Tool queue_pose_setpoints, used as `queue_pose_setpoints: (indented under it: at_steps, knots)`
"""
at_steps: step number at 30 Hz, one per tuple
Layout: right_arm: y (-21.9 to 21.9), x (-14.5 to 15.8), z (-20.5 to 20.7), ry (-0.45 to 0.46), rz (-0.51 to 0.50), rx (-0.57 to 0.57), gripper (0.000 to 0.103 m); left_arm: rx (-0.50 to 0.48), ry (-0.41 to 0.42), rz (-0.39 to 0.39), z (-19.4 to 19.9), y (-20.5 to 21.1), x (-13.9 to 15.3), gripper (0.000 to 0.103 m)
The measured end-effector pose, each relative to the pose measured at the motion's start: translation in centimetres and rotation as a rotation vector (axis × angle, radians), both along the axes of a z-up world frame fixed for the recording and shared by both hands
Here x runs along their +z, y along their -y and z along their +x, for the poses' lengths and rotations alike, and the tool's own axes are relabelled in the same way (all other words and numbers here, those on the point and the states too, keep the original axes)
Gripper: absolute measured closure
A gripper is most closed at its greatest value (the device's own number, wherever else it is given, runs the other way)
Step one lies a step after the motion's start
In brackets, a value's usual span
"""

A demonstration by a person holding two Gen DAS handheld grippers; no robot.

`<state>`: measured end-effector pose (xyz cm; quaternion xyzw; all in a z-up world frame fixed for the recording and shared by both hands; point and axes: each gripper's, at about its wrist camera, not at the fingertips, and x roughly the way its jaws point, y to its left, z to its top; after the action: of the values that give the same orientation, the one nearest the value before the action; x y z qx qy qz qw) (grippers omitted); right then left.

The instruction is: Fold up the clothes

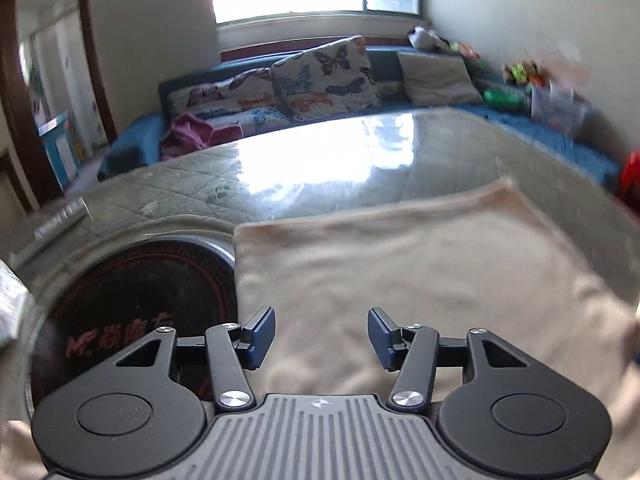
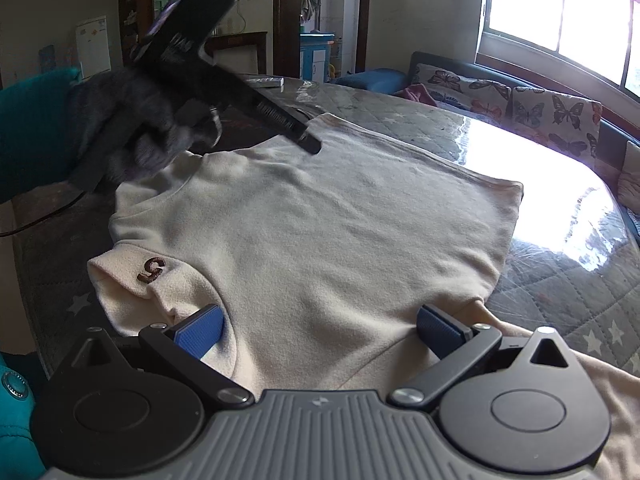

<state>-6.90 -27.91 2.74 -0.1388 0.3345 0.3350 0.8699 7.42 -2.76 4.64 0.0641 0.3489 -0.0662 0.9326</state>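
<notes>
Cream fleece sweatshirt (image 2: 320, 216), folded, with a brown embroidered "S" (image 2: 151, 271) on its cuff: lies flat on the counter (image 2: 560, 280), a glass-topped surface over grey quilted cloth. Its near part is cut off by the right claw's body in the right wrist view.

Left claw (image 1: 321, 338): blue-padded fingers set wide, nothing between them, above the sweatshirt's near-left part. In the right wrist view only its tip (image 2: 308, 142) is sharp; the gloved hand (image 2: 140, 128) holding it is blurred.

Right claw (image 2: 320, 330): spread wide, empty, over the sweatshirt's near edge.

Round black disc with red lettering (image 1: 152, 304): under the glass, left of the garment, partly hidden by the claw body.

Bare glass runs from the sweatshirt's far edge to the counter's far edge, washed out by window glare.

Butterfly-print cushions (image 1: 324, 76): on the blue sofa beyond.
</notes>
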Motion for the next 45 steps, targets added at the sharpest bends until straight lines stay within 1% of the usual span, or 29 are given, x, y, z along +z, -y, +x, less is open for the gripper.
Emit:
queue_pose_setpoints:
  at_steps: [4, 7, 12, 15, 17, 18, 21, 23, 27, 30, 33, 37, 39, 44, 45]
  knots:
    - [0.8, 0.7, -0.2, -0.019, 0.023, -0.032, 0.000, -0.014, 0.013, 0.063, -1.7, 0.7, -0.7, 0.044]
    - [2.1, 1.1, -0.3, -0.018, 0.042, -0.083, 0.000, -0.007, 0.011, 0.023, -2.4, 0.7, 0.1, 0.041]
    - [5.5, 1.1, -0.3, -0.031, 0.070, -0.227, 0.000, -0.071, 0.039, 0.016, -5.8, 2.8, 0.8, 0.035]
    - [7.4, 0.7, -0.4, -0.038, 0.074, -0.307, 0.000, -0.137, 0.053, 0.028, -8.1, 4.4, 0.5, 0.033]
    - [8.5, 0.4, -0.6, -0.042, 0.078, -0.358, 0.000, -0.187, 0.069, 0.052, -9.6, 5.5, 0.1, 0.032]
    - [9.2, 0.3, -0.7, -0.042, 0.083, -0.381, 0.000, -0.202, 0.079, 0.061, -10.3, 5.9, 0.0, 0.031]
    - [11.3, 0.2, -1.0, -0.035, 0.082, -0.453, 0.000, -0.230, 0.071, 0.064, -11.6, 6.5, -0.6, 0.030]
    - [12.5, 0.0, -1.1, -0.030, 0.077, -0.501, 0.000, -0.236, 0.069, 0.077, -12.2, 6.6, -1.0, 0.029]
    - [14.9, -0.4, -1.2, -0.025, 0.058, -0.592, 0.000, -0.221, 0.066, 0.073, -12.8, 6.2, -1.3, 0.027]
    - [16.8, -0.2, -0.9, -0.021, 0.074, -0.666, 0.000, -0.219, 0.067, 0.074, -13.0, 6.0, -1.4, 0.025]
    - [17.5, 0.1, -0.1, -0.005, 0.075, -0.687, 0.000, -0.216, 0.066, 0.076, -13.0, 6.0, -1.4, 0.025]
    - [17.6, -0.5, 1.6, 0.011, 0.008, -0.715, 0.000, -0.212, 0.065, 0.078, -13.1, 6.1, -1.5, 0.024]
    - [18.0, -0.7, 2.0, 0.008, 0.016, -0.727, 0.000, -0.207, 0.064, 0.080, -13.1, 6.0, -1.5, 0.024]
    - [19.6, -0.6, 2.5, 0.013, 0.011, -0.798, 0.000, -0.205, 0.073, 0.092, -13.3, 5.9, -1.1, 0.024]
    - [20.1, -0.6, 2.4, 0.017, 0.016, -0.806, 0.001, -0.206, 0.075, 0.095, -13.3, 5.9, -1.0, 0.024]
